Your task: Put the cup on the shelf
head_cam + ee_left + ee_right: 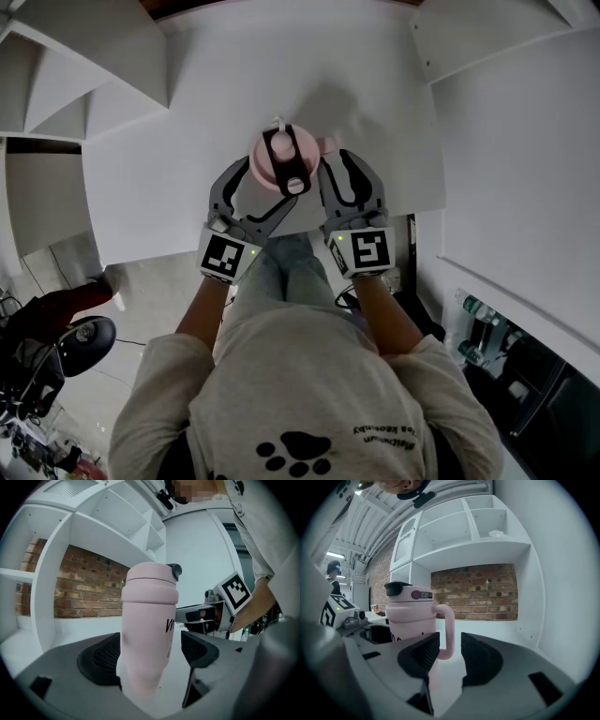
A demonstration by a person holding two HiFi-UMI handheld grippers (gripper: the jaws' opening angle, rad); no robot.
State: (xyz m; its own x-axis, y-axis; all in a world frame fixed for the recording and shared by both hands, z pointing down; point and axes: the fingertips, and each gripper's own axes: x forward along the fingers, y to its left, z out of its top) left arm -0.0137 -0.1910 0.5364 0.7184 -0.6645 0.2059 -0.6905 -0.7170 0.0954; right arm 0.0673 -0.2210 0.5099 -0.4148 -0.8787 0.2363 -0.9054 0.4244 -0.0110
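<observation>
A pink cup [281, 157] with a black lid piece and a side handle stands upright on the white surface [169, 178]. My left gripper [269, 185] is open around the cup's body [147, 630]. The left pad [101, 660] lies close against the cup, and a gap shows at the other pad. My right gripper [337, 159] is open at the cup's right side. In the right gripper view the handle [448, 630] stands in the narrow gap between the pads [423, 656], and neither pad presses on it.
White shelf compartments [487, 545] rise behind the cup in front of a brick wall [478, 597]. More white shelving [84, 66] stands at the left and a white panel [525, 159] at the right. A dark stool [84, 339] is on the floor at lower left.
</observation>
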